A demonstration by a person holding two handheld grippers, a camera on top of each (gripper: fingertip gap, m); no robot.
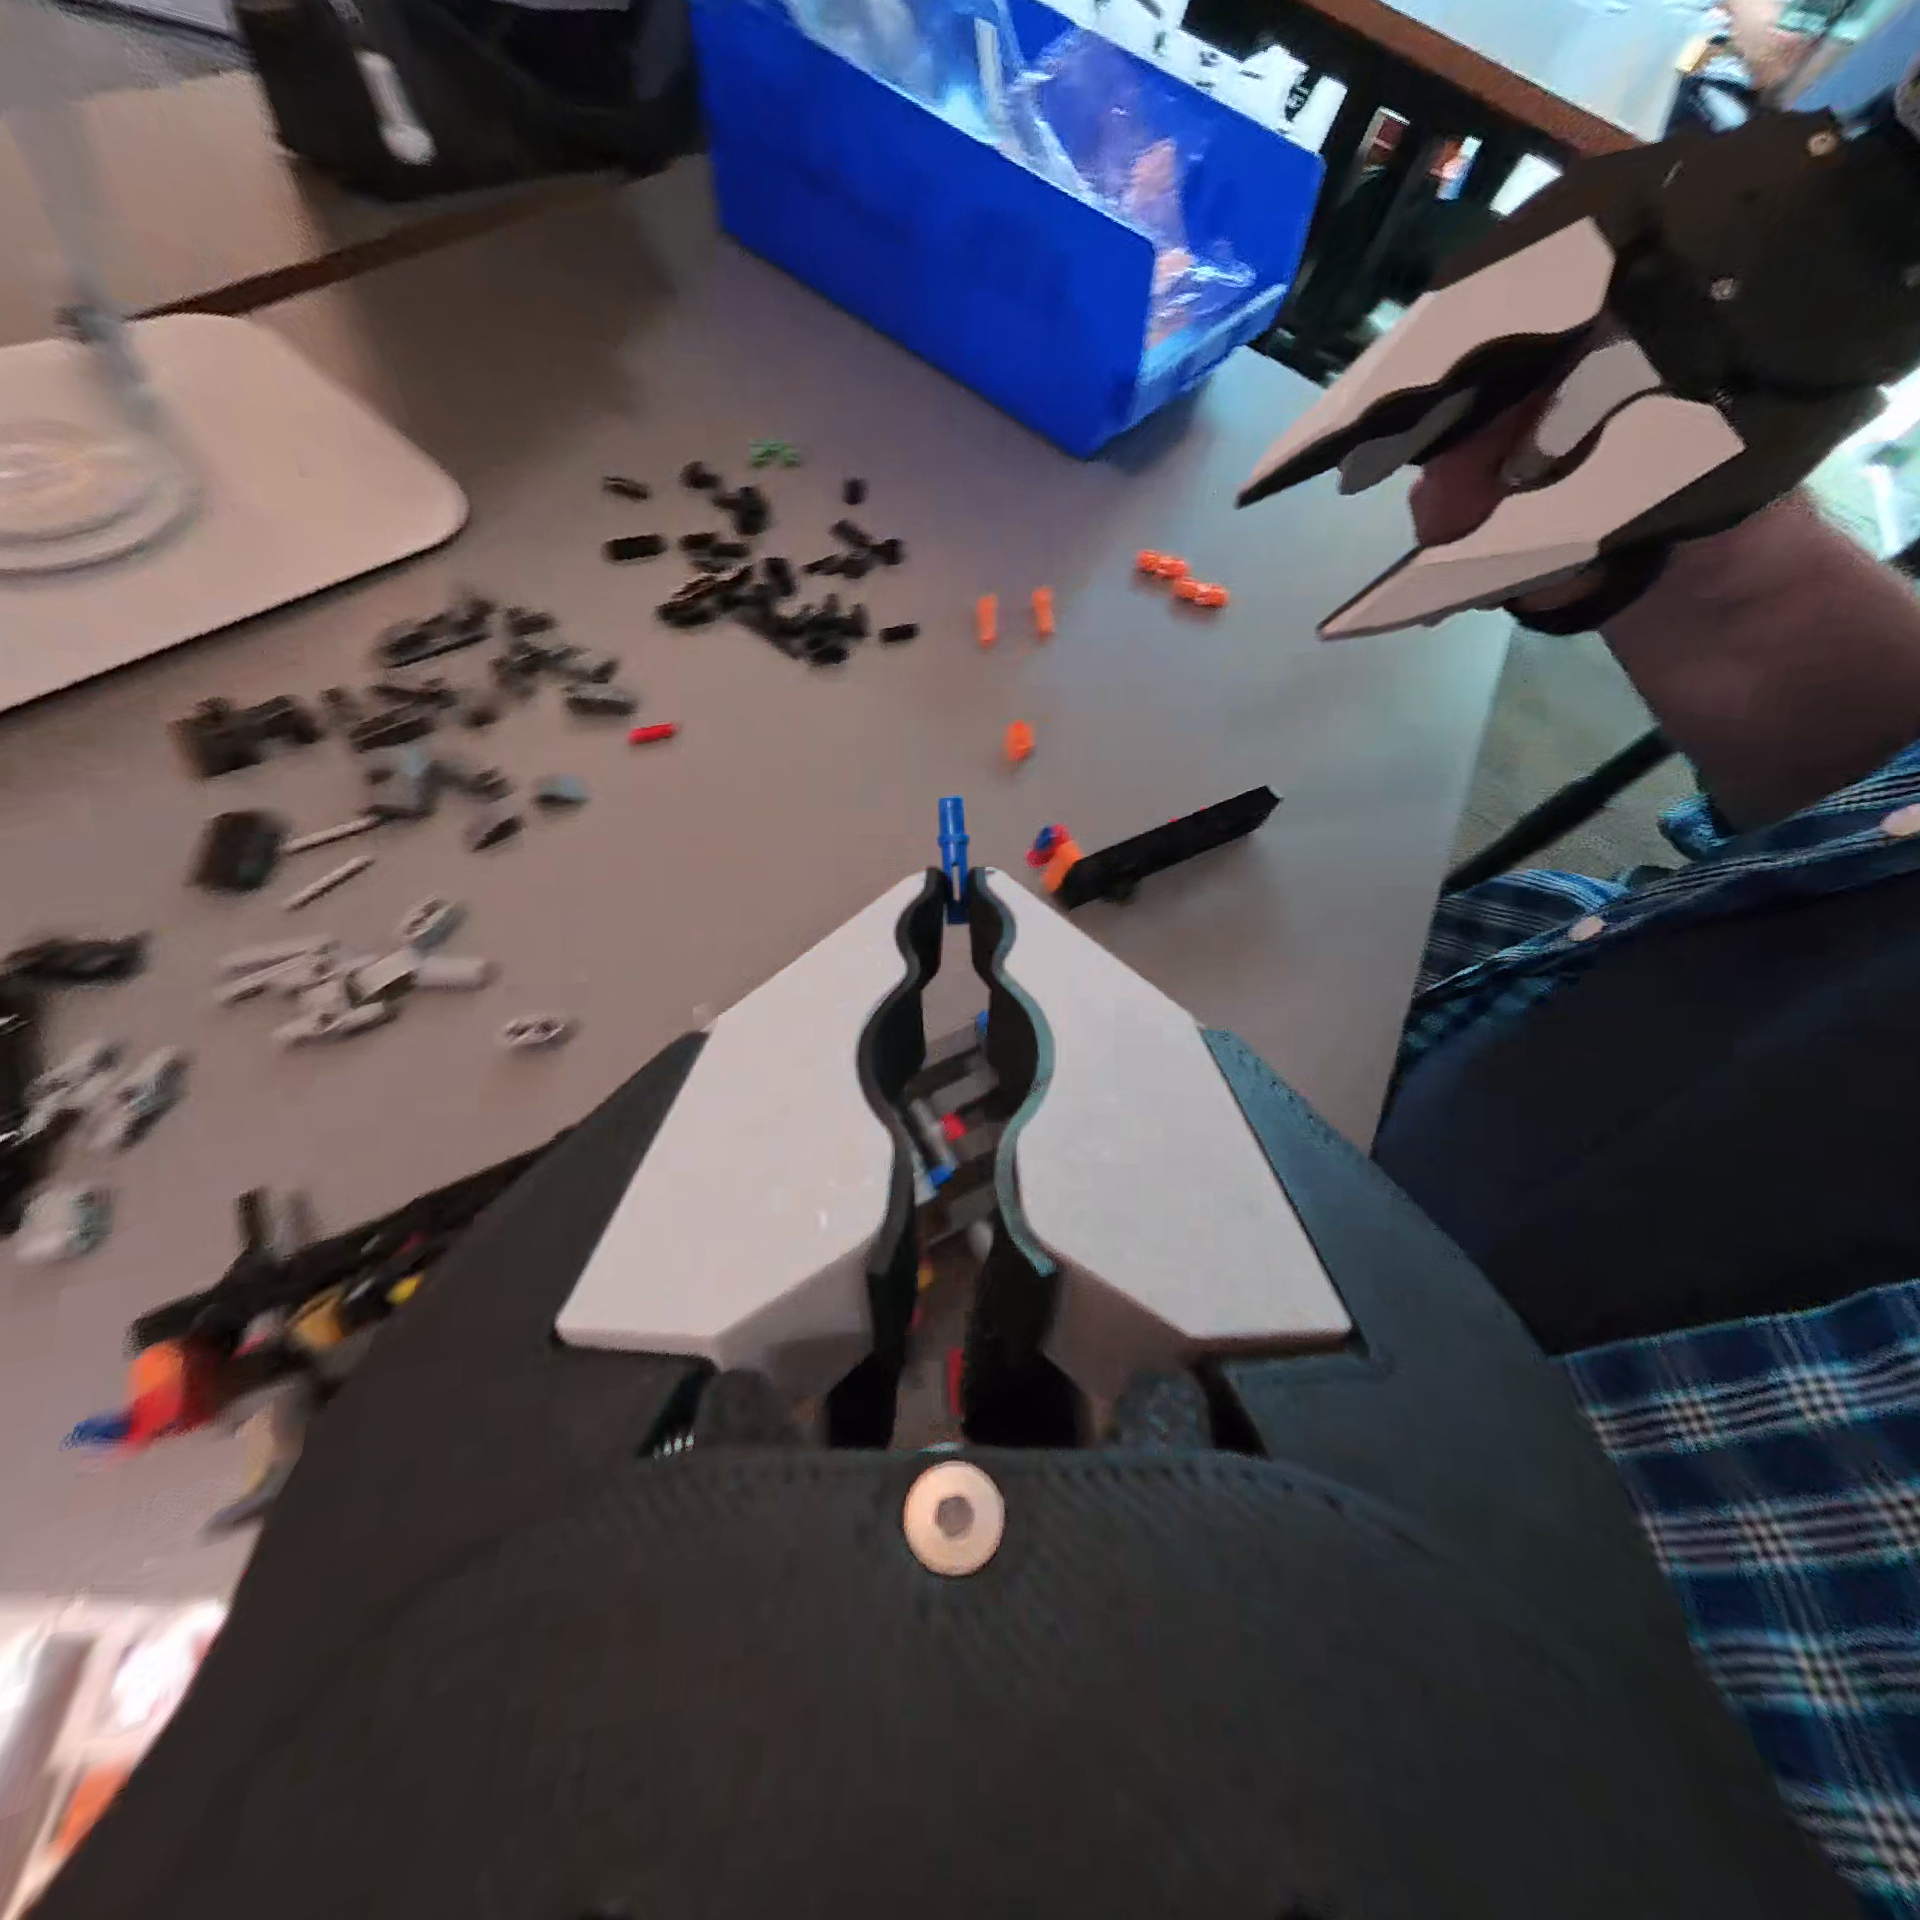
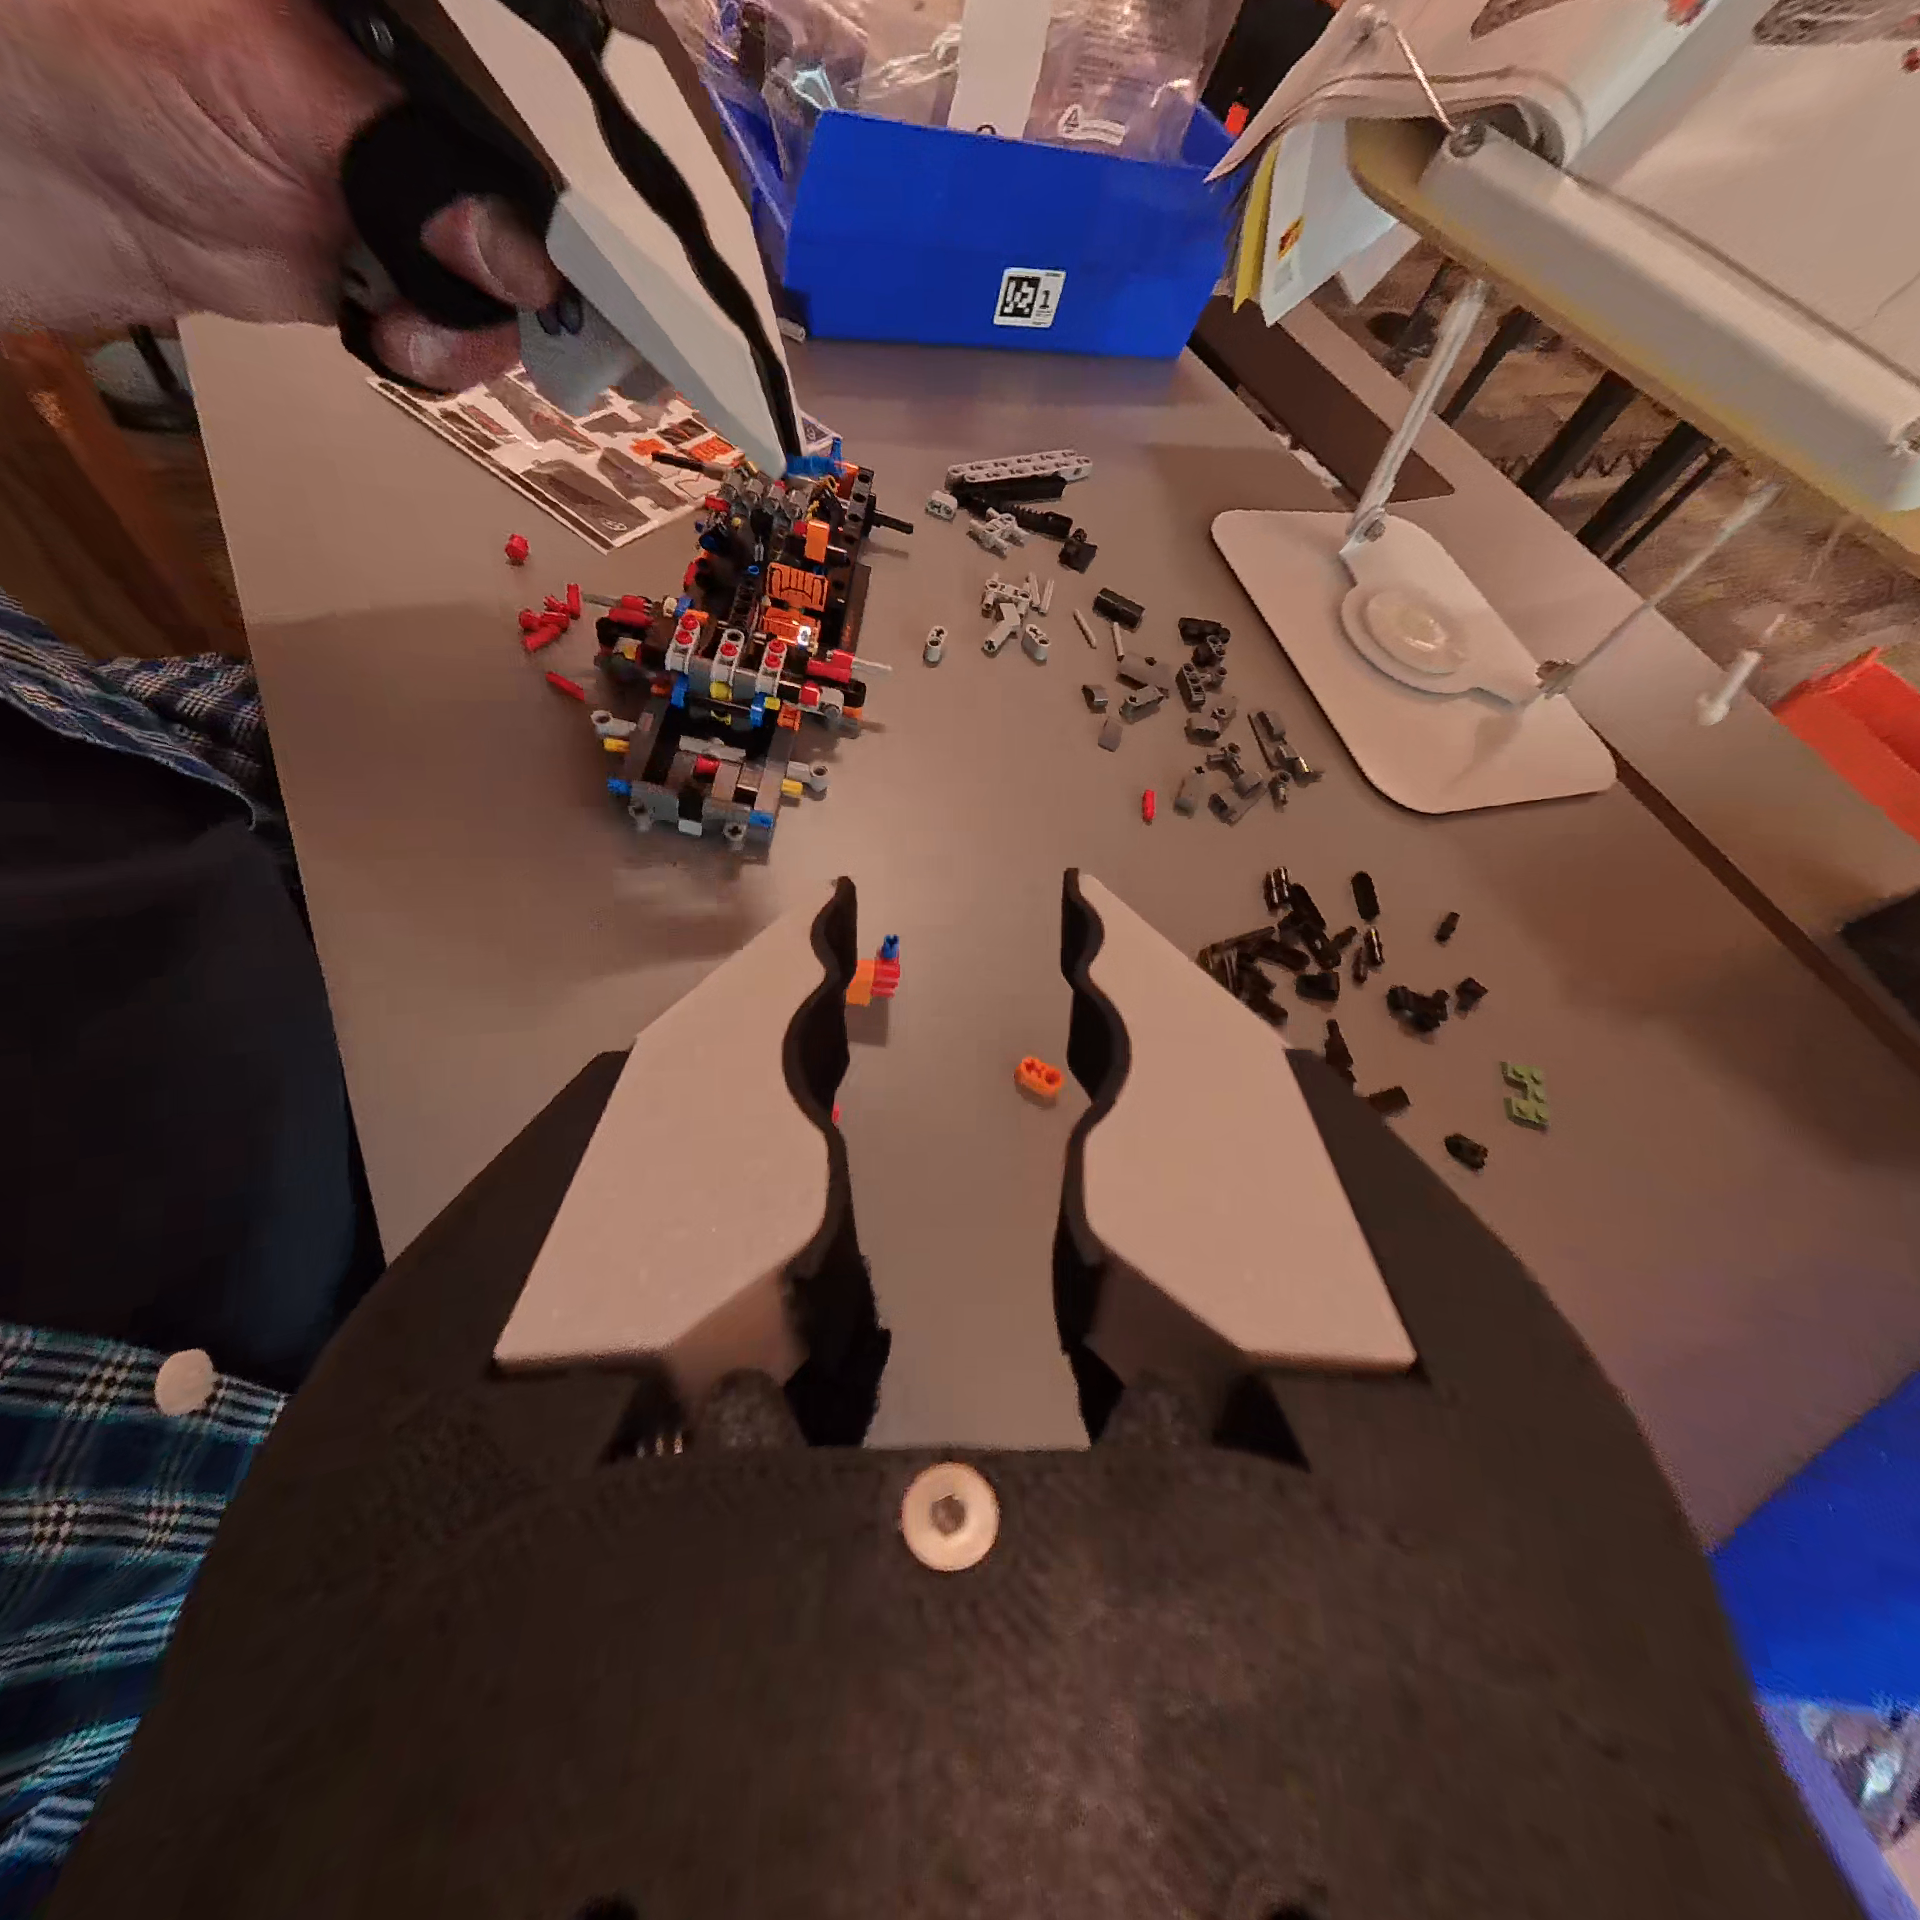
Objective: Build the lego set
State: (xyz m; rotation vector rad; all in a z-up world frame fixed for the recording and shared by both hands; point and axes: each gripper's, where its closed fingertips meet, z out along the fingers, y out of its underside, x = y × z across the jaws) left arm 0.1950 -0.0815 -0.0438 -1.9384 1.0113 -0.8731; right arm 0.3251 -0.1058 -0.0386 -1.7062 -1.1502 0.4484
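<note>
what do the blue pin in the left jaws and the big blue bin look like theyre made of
Blue pin: looks like hard moulded plastic with a slight gloss; it has crisp ridges and one even colour, and the left gripper pinches it without it bending.

Blue bin: probably rigid plastic, smooth and semi-matte, with flat walls, uniform colour and a soft sheen. The crinkly clear bags inside look like thin plastic film.

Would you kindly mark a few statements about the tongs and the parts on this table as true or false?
1. The left tongs grip a blue pin. True.
2. The right tongs are shut on an orange piece. False: they are open and empty; the orange piece lies on the table.
3. The blue bin stands at the table's far end. True.
4. The green piece is fixed onto the model. False: it lies loose near the black pieces.
</note>
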